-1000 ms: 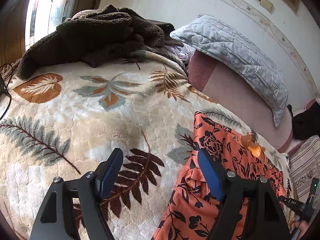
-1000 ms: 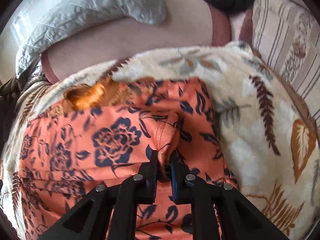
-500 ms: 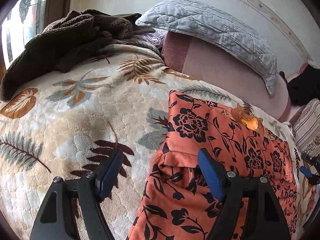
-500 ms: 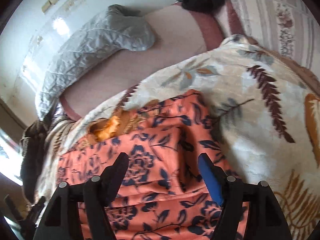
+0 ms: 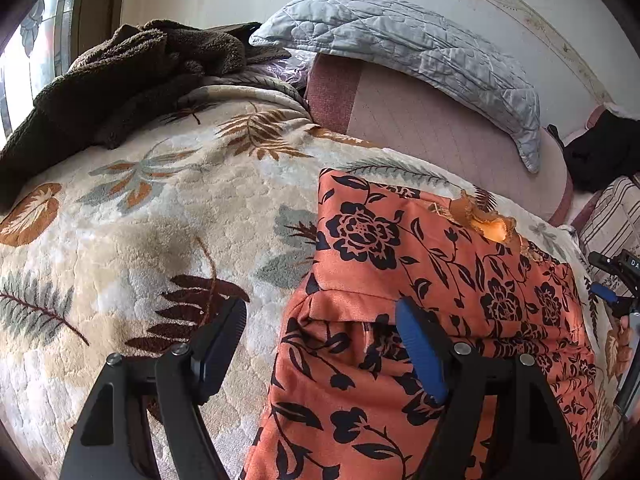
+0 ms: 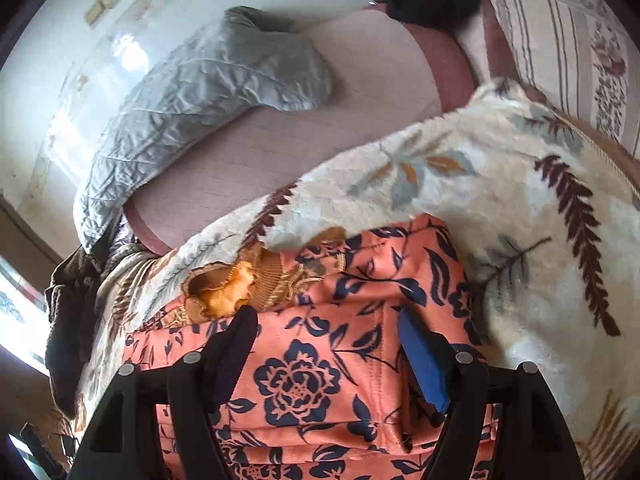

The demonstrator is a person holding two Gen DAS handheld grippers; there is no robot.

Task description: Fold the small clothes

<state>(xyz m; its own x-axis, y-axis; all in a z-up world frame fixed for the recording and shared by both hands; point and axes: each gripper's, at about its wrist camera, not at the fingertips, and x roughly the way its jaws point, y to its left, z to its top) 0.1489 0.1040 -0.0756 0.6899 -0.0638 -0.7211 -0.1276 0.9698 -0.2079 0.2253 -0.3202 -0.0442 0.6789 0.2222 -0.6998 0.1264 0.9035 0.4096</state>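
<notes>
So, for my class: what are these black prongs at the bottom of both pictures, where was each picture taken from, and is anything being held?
No robot here: a person holds a hand-held grasping tool in each hand, each with a camera looking along its two fingers. One picture is from the left tool, the other from the right tool. Both look down at an orange flowered garment lying on a leaf-patterned blanket on a bed, with a grey pillow and a brown fleece behind. Nothing is held: both tools stand open. The right one has just been opening, and the cloth lies loose below its fingers.
</notes>
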